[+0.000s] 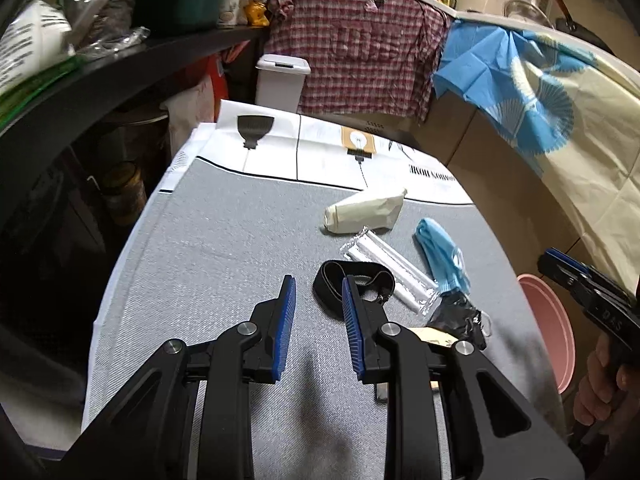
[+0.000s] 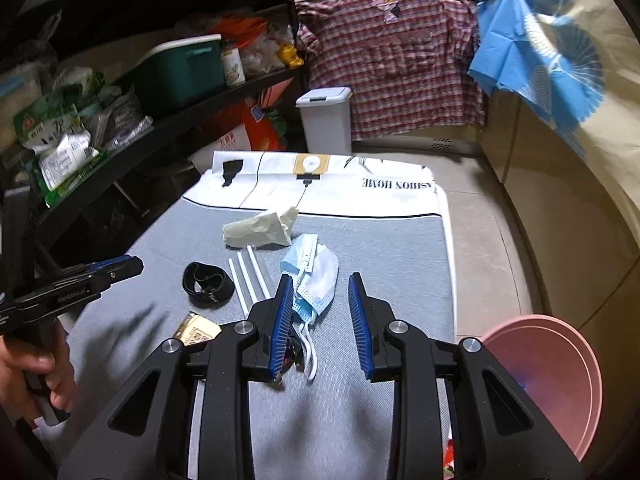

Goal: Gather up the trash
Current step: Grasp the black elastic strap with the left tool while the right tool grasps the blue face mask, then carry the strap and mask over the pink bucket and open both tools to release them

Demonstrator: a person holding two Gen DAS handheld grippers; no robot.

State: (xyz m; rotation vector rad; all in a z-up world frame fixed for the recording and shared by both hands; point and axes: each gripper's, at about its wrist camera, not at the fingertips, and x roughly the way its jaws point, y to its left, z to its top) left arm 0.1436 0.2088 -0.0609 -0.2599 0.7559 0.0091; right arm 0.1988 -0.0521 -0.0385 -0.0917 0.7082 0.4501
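Trash lies on a grey mat point(image 2: 400, 256): a crumpled beige paper bag point(image 2: 260, 232), three white tubes point(image 2: 250, 276), a black strap loop point(image 2: 206, 282), a blue face mask point(image 2: 316, 280), a yellowish card point(image 2: 198, 330) and a black crumpled scrap point(image 1: 460, 316). My right gripper point(image 2: 320, 276) hovers open over the mask, whose edge lies by its left finger; the pads do not press it. My left gripper point(image 1: 318, 280) is open and empty, its right finger over the strap loop point(image 1: 332, 292). The tubes point(image 1: 390, 268), in clear wrap, and the bag point(image 1: 364, 210) lie beyond it.
A pink bin point(image 2: 552, 380) stands on the floor at the mat's right edge. A white lidded bin point(image 2: 326, 120) sits beyond the far end. Dark shelves point(image 2: 160, 120) packed with goods run along the left. A plaid shirt point(image 2: 400, 64) hangs behind.
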